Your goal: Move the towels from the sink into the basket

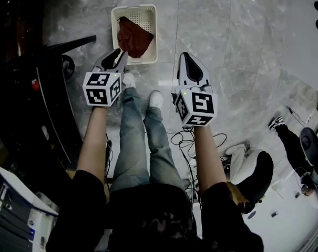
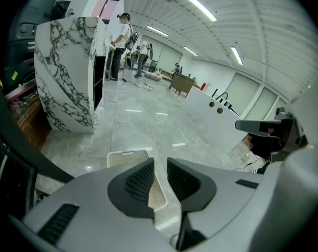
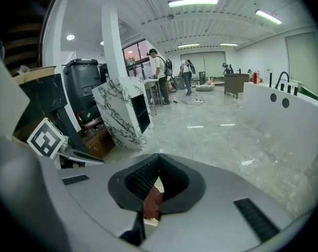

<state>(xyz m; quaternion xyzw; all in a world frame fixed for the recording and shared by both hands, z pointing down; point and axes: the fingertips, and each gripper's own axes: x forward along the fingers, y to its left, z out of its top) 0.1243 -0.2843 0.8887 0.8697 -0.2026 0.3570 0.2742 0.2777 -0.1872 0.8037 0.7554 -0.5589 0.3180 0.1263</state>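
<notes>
Pretty bright indoors, all from the ceiling strip lights (image 3: 193,2) at 12 o'clock. Glare streaks on the glossy floor (image 3: 195,126). Both gripper views are heavy fisheye with black corners. The head view goes murky around 9 o'clock.

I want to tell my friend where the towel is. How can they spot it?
Look at the grey marble floor just ahead of the person's white shoes. A cream plastic basket with holey walls stands there, and the towel lies crumpled inside it. It is the only dark red, soft thing; everything around it is pale or grey.
</notes>
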